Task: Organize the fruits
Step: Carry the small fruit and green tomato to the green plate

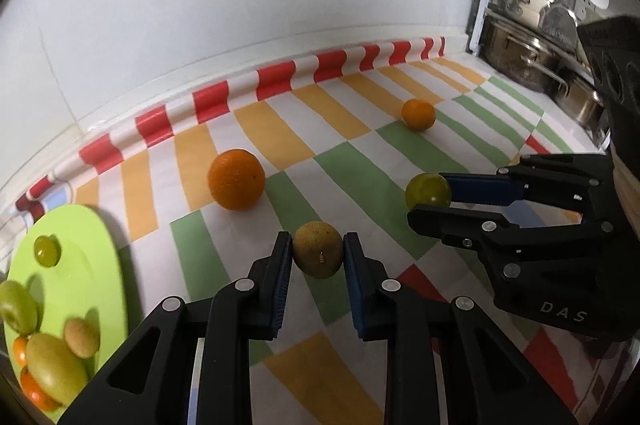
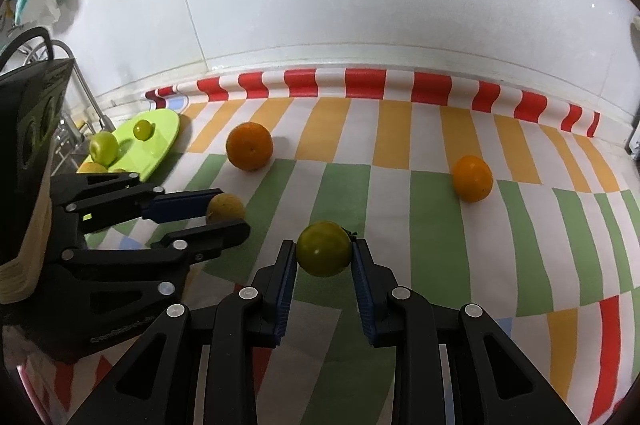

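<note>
My left gripper (image 1: 318,255) is shut on a brownish-yellow round fruit (image 1: 318,254), just above the striped cloth; it also shows in the right wrist view (image 2: 226,209). My right gripper (image 2: 324,255) is shut on a green round fruit (image 2: 324,253), seen too in the left wrist view (image 1: 427,191). A large orange (image 1: 236,179) and a small orange (image 1: 418,114) lie on the cloth further back. A lime-green plate (image 1: 86,273) at the left holds several green, tan and orange fruits.
The striped cloth (image 1: 360,161) covers the counter up to a white wall. Steel pots (image 1: 520,53) stand at the far right. A tap and sink rack (image 2: 68,97) lie beyond the plate (image 2: 160,129) on the left.
</note>
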Demonstrator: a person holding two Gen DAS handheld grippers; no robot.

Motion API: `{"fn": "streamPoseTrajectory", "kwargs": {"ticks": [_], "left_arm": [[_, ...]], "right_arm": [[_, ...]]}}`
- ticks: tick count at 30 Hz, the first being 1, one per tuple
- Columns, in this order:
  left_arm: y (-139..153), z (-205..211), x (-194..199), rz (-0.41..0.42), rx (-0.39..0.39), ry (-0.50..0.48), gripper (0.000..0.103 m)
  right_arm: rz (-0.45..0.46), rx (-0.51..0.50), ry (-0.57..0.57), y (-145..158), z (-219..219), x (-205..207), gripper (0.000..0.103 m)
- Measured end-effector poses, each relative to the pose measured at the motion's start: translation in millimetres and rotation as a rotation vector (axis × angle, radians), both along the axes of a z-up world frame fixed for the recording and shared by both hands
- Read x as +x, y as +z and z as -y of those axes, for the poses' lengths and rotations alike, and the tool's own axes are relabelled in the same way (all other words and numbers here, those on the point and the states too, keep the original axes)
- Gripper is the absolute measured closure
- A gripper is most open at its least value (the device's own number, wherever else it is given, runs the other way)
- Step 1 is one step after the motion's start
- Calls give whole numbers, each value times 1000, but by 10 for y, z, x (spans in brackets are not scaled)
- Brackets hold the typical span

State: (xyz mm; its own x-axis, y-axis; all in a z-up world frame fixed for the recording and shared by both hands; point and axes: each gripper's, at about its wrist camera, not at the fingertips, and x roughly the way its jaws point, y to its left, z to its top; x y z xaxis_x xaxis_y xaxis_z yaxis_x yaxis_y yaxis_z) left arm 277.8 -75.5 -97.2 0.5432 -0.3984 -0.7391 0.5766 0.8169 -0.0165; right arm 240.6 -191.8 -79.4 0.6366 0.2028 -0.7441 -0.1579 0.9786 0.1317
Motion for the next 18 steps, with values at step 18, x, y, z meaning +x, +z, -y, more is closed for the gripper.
{"fn": "streamPoseTrajectory", "kwargs": {"ticks": [18], "left_arm": [[560,-461,-558,63,-80,177,77]], "right_arm": [[110,34,34,516,-278,-390,74]]}}
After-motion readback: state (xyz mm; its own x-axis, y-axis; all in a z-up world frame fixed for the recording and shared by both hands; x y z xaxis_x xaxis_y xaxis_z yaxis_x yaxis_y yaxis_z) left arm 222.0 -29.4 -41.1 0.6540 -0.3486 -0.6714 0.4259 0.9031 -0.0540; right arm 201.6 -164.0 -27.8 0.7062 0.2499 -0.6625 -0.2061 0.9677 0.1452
